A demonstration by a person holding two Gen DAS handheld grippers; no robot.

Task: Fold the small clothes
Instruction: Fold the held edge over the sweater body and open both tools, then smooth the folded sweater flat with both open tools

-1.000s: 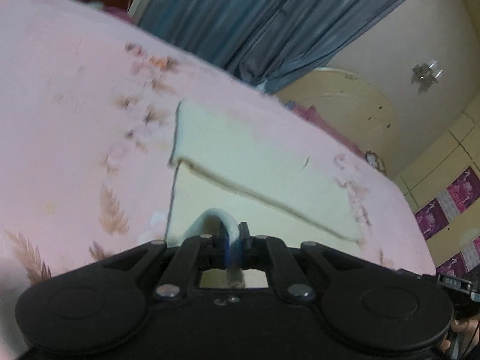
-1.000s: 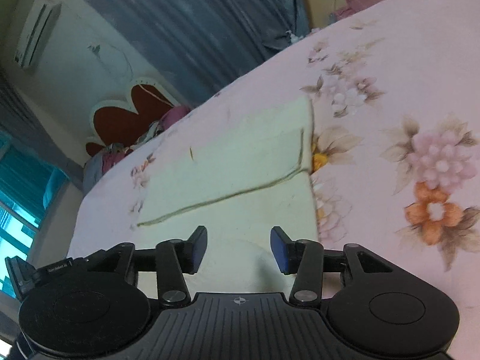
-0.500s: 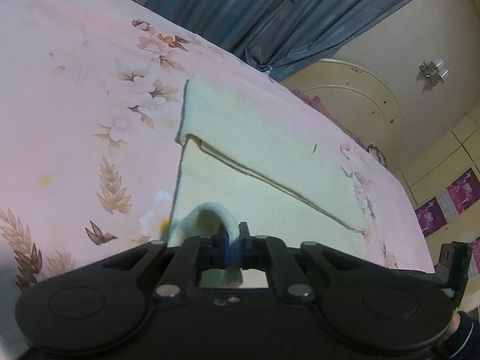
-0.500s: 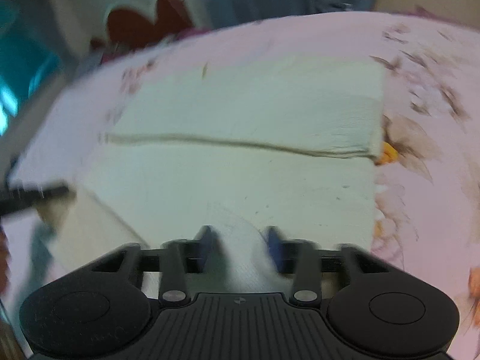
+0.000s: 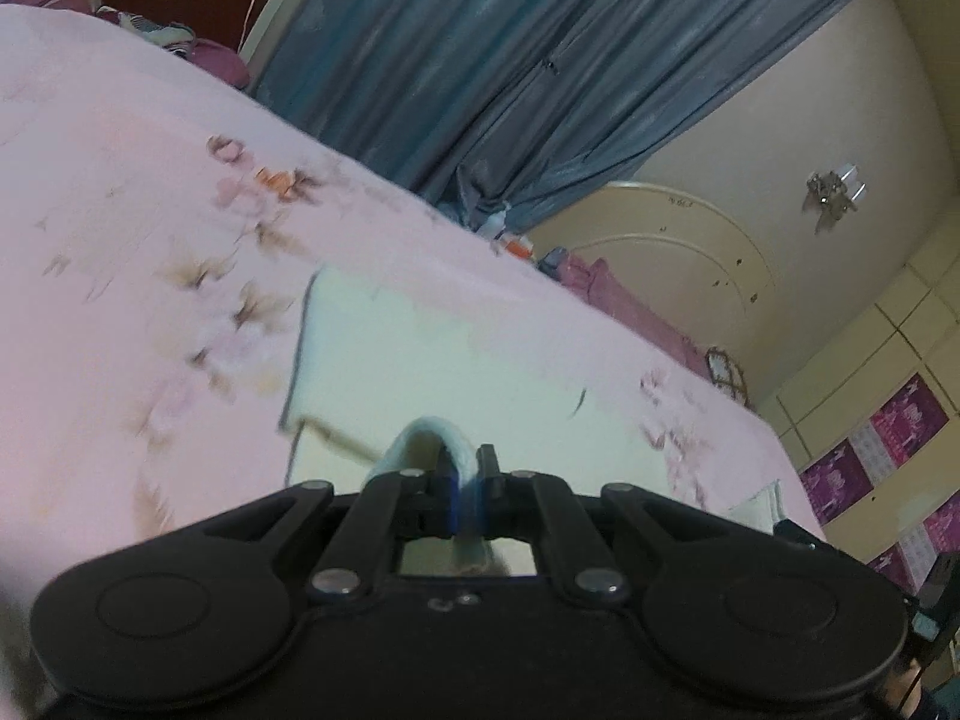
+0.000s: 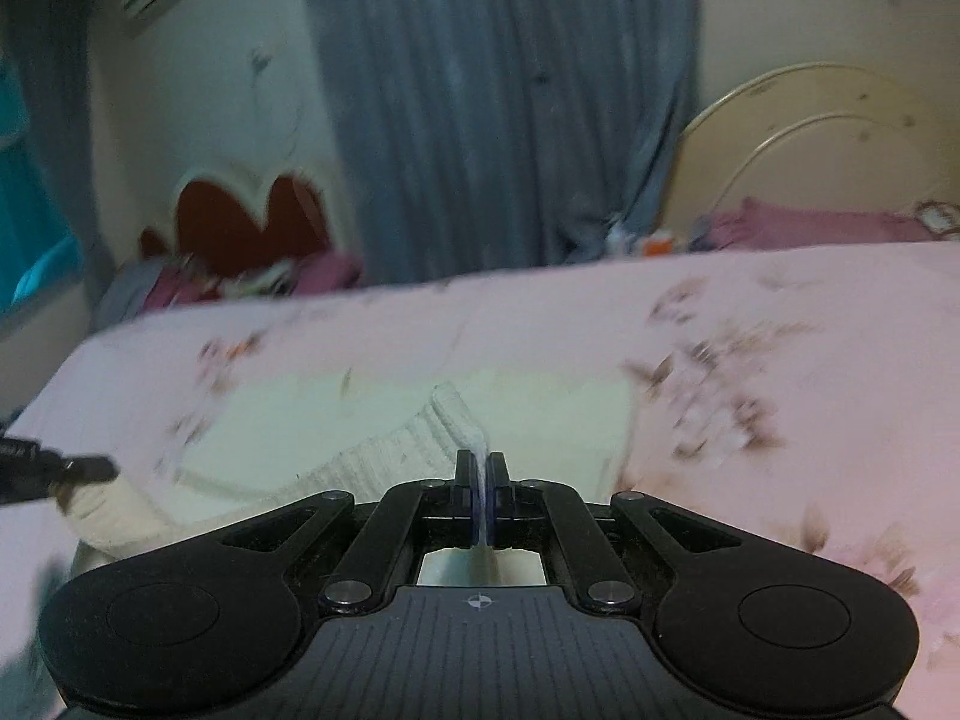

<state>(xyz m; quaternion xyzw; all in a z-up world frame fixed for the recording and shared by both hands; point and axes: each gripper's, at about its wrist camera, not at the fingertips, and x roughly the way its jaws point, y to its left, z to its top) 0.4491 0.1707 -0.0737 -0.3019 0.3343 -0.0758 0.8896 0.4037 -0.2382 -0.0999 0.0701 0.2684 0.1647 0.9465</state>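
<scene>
Cream cloth, left wrist view: the small garment (image 5: 432, 360) lies flat on the pink flowered bedspread (image 5: 120, 228), its left edge straight, a folded layer's edge crossing it.
Left hand-held gripper (image 5: 467, 480): jaws closed on a pinched loop of the garment's near hem — cloth arches up between the fingers.
Open room, left view: bare bedspread runs wide to the left of the cloth; blue curtains (image 5: 510, 60) hang past the bed's far edge.
Cream cloth, right wrist view: the garment (image 6: 360, 420) is spread ahead, ribbed hem raised toward the camera.
Right hand-held gripper (image 6: 480, 474): jaws have just closed — clamped on the hem's thin edge.
Open room, right view: clear bedspread (image 6: 780, 360) to the right of the cloth's edge.
</scene>
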